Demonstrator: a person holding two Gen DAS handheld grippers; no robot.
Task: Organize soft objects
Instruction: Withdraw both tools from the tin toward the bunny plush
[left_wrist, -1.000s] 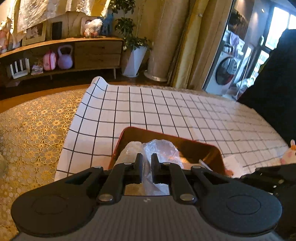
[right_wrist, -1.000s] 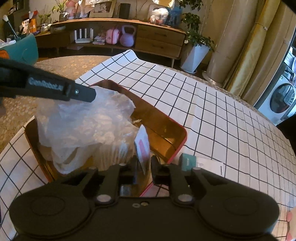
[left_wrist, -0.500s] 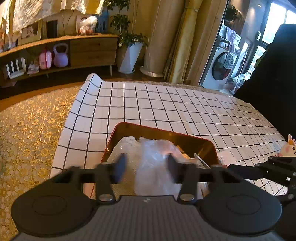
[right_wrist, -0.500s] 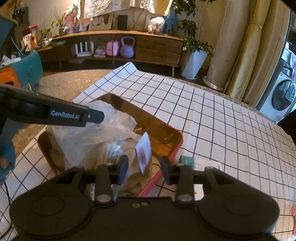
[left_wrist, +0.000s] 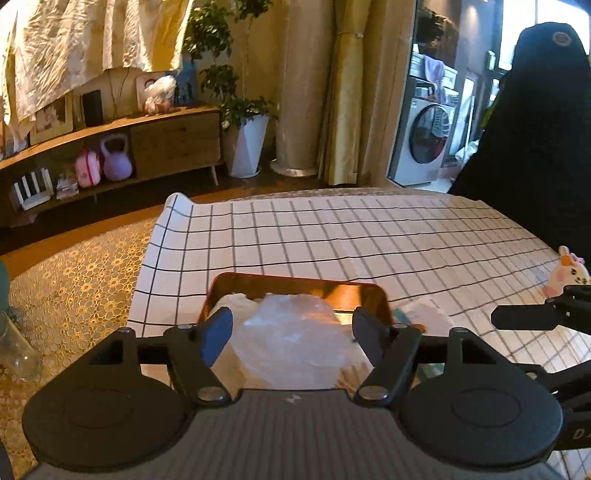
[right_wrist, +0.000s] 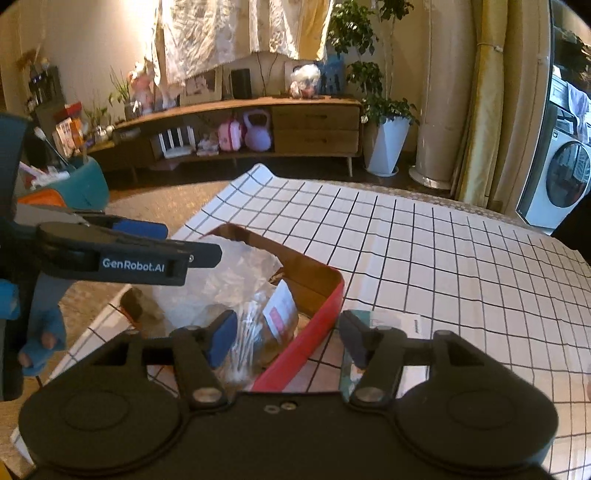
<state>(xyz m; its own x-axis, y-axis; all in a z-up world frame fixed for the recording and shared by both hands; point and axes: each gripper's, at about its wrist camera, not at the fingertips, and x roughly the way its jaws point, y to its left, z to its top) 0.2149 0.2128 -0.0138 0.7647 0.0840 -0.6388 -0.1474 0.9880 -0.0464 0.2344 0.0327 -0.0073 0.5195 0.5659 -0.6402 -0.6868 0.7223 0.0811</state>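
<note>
A red tray (right_wrist: 325, 306) with a brown inside stands on the checked cloth (right_wrist: 443, 258); it also shows in the left wrist view (left_wrist: 295, 282). In it lies a crumpled clear plastic bag (left_wrist: 295, 332) (right_wrist: 229, 280) and a packet of cotton swabs with a red-and-white label (right_wrist: 277, 314). My left gripper (left_wrist: 293, 332) is open and empty above the bag; it shows from the side in the right wrist view (right_wrist: 192, 253). My right gripper (right_wrist: 288, 338) is open and empty over the tray's near right edge.
A teal-and-white packet (right_wrist: 391, 325) lies on the cloth right of the tray. A small plush toy (left_wrist: 565, 275) sits at the cloth's right side. A glass jar (left_wrist: 14, 350) stands on the lace cloth (left_wrist: 74, 295) at left. A sideboard (right_wrist: 258, 125) is behind.
Both grippers have opened and let go: the left released the plastic bag, the right released the labelled packet. Both have pulled back and up from the tray.
</note>
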